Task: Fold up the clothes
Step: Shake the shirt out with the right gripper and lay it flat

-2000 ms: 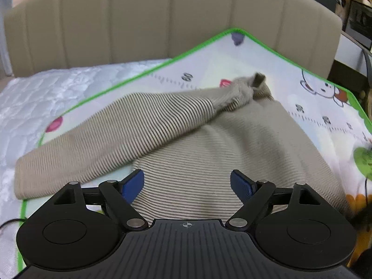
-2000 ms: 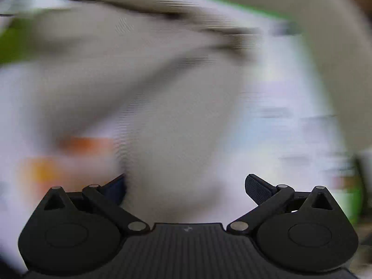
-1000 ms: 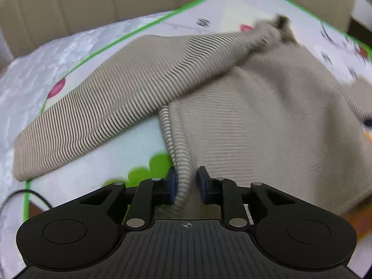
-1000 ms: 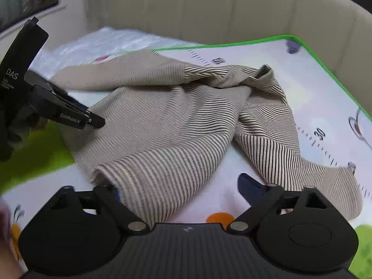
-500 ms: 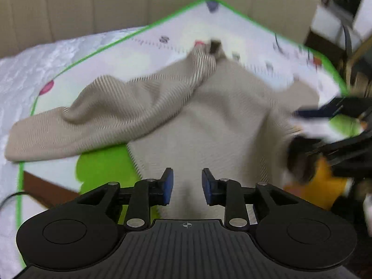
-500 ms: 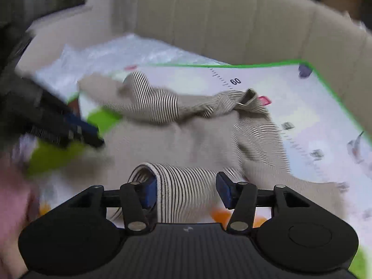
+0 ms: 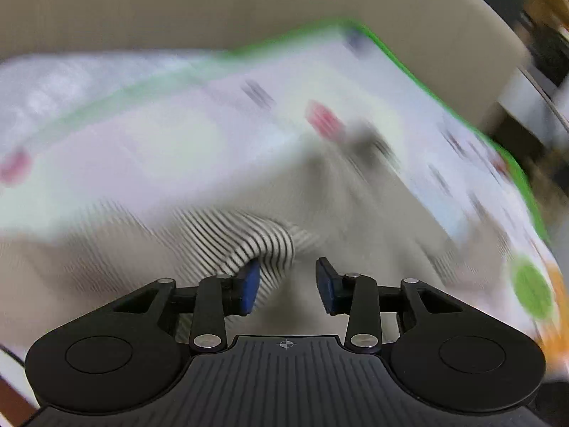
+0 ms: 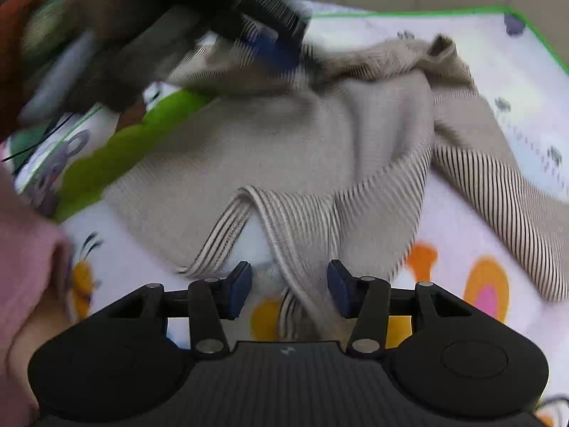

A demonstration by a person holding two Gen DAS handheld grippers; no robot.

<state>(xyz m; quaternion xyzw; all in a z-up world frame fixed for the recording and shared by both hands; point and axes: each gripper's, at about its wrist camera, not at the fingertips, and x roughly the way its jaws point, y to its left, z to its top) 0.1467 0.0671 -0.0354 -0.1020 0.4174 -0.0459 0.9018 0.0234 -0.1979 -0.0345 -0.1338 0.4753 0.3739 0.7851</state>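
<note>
Left gripper (image 7: 287, 281) has its jaws parted and they have just been opening — a striped fold of the sweater (image 7: 256, 242) touches the left pad while the right pad stands clear of the cloth, so nothing is clamped. That view is badly blurred. Right gripper (image 8: 288, 286) straddles a hem of the sweater (image 8: 320, 149); cloth runs between its blue pads, but a gap shows on each side, and whether they press on it cannot be told. Its jaws closed partway a moment ago and now hold that width. The sweater lies rumpled on the mat (image 8: 490, 284) — body in the middle, one sleeve trailing right. In the right wrist view the left gripper (image 8: 274, 46) sits at the sweater's far edge, blurred. A pink sleeve (image 8: 25, 249) shows at left.
</note>
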